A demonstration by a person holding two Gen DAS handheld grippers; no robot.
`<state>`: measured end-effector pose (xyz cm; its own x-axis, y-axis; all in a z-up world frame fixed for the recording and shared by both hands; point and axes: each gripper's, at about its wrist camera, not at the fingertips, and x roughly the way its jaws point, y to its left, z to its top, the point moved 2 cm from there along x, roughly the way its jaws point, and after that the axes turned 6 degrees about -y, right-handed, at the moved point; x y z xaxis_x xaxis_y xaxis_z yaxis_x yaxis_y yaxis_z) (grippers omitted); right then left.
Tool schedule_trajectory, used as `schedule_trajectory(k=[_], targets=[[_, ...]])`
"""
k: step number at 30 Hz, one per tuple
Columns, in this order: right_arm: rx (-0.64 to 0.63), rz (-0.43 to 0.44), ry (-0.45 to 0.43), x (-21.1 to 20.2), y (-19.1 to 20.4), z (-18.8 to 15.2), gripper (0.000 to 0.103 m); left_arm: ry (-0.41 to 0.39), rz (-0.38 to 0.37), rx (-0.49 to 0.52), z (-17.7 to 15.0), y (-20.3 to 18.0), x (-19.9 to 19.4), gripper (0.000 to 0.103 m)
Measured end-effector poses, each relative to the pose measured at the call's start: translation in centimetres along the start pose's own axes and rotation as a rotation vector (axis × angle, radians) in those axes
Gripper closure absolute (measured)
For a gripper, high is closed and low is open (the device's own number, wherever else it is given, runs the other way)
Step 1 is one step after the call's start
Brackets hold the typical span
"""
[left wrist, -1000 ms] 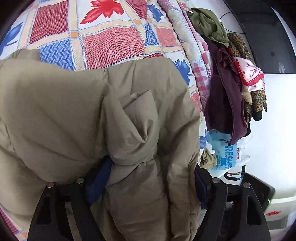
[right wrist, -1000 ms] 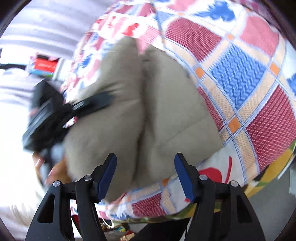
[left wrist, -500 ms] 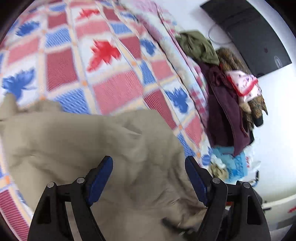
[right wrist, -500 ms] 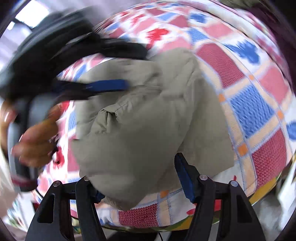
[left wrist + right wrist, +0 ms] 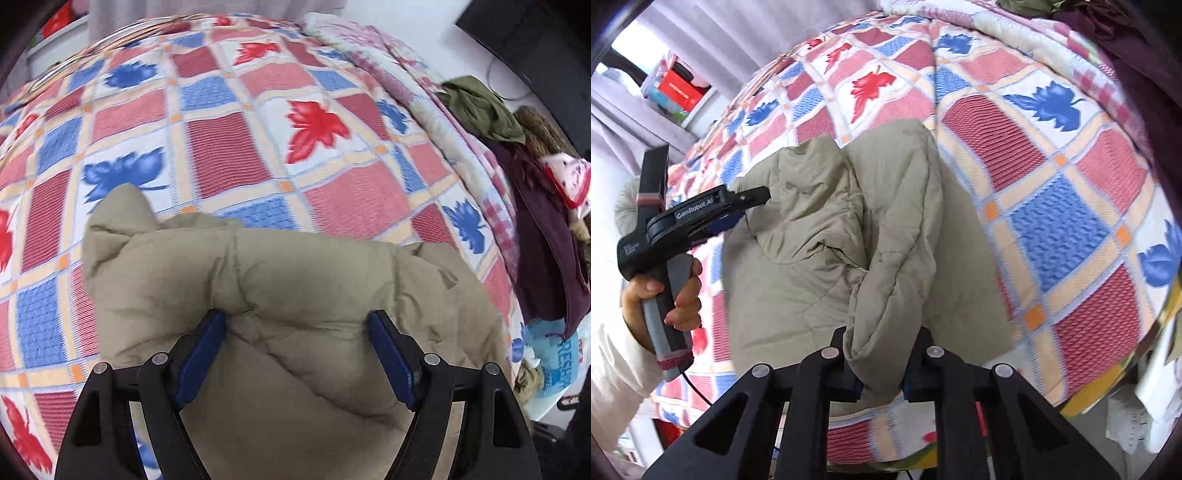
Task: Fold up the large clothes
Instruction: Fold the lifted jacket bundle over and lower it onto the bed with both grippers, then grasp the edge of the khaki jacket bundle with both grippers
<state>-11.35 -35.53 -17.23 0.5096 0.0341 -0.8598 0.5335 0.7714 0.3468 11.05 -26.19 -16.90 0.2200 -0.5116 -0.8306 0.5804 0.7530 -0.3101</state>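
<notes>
One padded coat (image 5: 827, 258), half bundled on the bed, with the right tongs (image 5: 881, 373) closing on its near edge.

Khaki and quilted, the coat lies heaped near the bed's front edge on the red and blue checked quilt (image 5: 1056, 221), one flap doubled over the rest. A second ago the right tongs stood wide in front of it with nothing between them; now a thick fold at the near hem fills the gap and the pads press on it as the jaws close. The left tongs (image 5: 295, 350) have let their bunch go: a second back cloth was clamped in them, now they stand apart above the coat, gripping nothing. So the hold has passed from left to right, likely to pull the next fold across. Spare clothes (image 5: 535, 236) are piled off to the side.
</notes>
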Motion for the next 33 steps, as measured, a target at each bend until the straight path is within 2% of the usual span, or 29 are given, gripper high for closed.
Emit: schedule_trajectory(k=[4, 8, 11, 15, 17, 18, 22, 23, 24, 26, 29, 33], targets=[[0.085, -0.051, 0.037, 0.4, -3.9, -1.7, 0.088, 0.012, -0.031, 0.045, -0.1, -3.7, 1.8, 0.023], [0.176, -0.040, 0.068, 1.8, -7.1, -3.0, 0.087, 0.018, -0.019, 0.074, -0.3, -5.4, 3.0, 0.023], [0.141, -0.041, 0.072, 3.1, -7.5, -3.5, 0.087, 0.025, -0.001, 0.082, -0.5, -5.6, 3.5, 0.023], [0.176, -0.017, 0.105, 2.5, -7.7, -2.8, 0.087, 0.036, 0.007, 0.078, -0.6, -5.1, 3.6, 0.023], [0.170, -0.009, 0.091, 0.8, -7.8, -2.2, 0.087, 0.038, 0.007, 0.072, -0.5, -4.7, 3.5, 0.023], [0.164, -0.003, 0.076, 0.0, -7.8, -1.8, 0.083, 0.038, 0.009, 0.072, -0.5, -4.6, 3.5, 0.023], [0.119, 0.009, -0.018, -3.7, -7.8, 0.2, 0.083, 0.032, 0.012, 0.078, -0.7, -4.4, 3.3, 0.023], [0.110, 0.025, -0.032, -4.3, -7.7, 0.7, 0.077, 0.030, 0.012, 0.077, -0.8, -4.4, 3.2, 0.023], [0.102, 0.048, -0.038, -4.5, -7.4, 1.3, 0.061, 0.029, 0.013, 0.076, -0.8, -4.4, 3.2, 0.023], [0.080, 0.110, -0.052, -4.4, -6.3, 2.8, 0.048, 0.028, 0.014, 0.074, -0.8, -4.3, 3.0, 0.023], [0.011, 0.127, -0.027, -2.4, -4.2, 4.8, 0.048, 0.027, 0.021, 0.060, -0.6, -4.1, 2.4, 0.023], [0.001, 0.166, 0.049, 1.9, -2.5, 6.4, 0.049, -0.012, 0.026, 0.007, -0.3, -2.9, -0.3, 0.023]])
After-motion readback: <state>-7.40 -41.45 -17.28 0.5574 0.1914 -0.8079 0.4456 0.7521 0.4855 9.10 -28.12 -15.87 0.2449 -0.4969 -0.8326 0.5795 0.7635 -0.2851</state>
